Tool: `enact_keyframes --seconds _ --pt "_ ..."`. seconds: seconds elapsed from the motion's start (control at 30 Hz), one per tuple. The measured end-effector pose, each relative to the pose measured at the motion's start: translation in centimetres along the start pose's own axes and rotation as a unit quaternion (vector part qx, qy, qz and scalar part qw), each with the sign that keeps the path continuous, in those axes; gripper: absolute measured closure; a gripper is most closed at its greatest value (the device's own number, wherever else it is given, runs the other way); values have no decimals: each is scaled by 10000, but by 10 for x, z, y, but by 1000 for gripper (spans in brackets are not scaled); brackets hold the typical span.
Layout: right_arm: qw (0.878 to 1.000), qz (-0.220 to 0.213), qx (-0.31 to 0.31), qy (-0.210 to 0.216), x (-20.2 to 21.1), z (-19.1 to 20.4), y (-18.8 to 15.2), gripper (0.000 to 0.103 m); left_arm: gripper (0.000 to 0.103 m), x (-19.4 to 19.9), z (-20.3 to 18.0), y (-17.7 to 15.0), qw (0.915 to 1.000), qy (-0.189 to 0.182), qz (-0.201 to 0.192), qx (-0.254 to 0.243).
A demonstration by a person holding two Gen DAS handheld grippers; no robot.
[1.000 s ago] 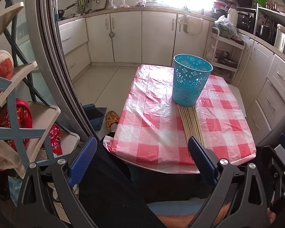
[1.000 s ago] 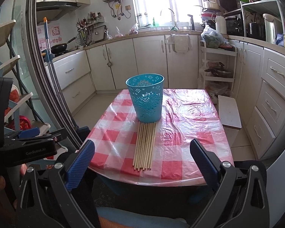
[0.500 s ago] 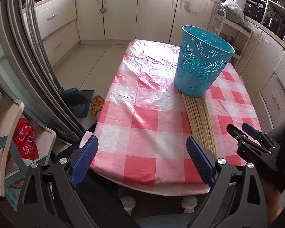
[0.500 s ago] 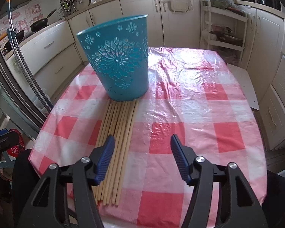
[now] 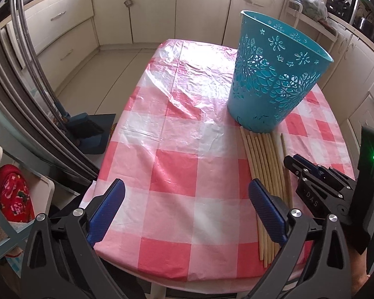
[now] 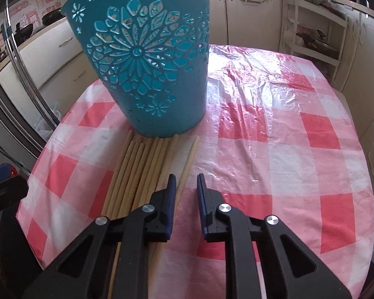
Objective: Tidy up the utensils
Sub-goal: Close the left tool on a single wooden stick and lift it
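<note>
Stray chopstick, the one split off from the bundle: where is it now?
In the right wrist view the stray chopstick lies on the tablecloth, right of the bundle, running from the blue basket toward the right gripper.

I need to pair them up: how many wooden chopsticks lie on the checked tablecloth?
10, I think: nine light wooden chopsticks packed side by side before the teal openwork plastic basket, a tenth chopstick apart to their right. Overlaps may hide others.
</note>
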State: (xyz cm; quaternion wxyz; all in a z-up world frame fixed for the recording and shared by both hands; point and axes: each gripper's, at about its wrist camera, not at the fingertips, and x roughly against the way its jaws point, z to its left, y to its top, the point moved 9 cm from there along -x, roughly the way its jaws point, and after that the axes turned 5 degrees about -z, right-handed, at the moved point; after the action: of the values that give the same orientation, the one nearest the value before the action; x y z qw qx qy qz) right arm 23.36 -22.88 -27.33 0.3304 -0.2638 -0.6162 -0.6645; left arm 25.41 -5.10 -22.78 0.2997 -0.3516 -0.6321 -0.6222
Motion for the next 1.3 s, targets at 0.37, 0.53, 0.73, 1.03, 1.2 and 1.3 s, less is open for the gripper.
enact_keyframes --seconds 0.37,0.53,0.73,1.03,1.2,1.3 --pt "9984 -39 234 507 1 -10 -2 92 8 -69 -39 16 9992 82 339 -216" --pt "9974 -39 5 721 -2 -10 -1 92 10 -86 -45 16 9981 243 449 -331" --pt "9963 -21 -89 858 -5 -11 2 90 16 -93 -48 15 9976 320 456 -408" --pt "9937 -39 -320 1074 -3 -10 -3 89 85 -90 -65 24 9972 -25 302 -689" --pt "9899 -50 -575 1293 -4 -14 -3 88 98 -87 -61 22 9956 -304 454 -760" --pt "9880 -49 -679 1383 -4 -15 -3 88 98 -70 -42 30 9972 -375 335 -549"
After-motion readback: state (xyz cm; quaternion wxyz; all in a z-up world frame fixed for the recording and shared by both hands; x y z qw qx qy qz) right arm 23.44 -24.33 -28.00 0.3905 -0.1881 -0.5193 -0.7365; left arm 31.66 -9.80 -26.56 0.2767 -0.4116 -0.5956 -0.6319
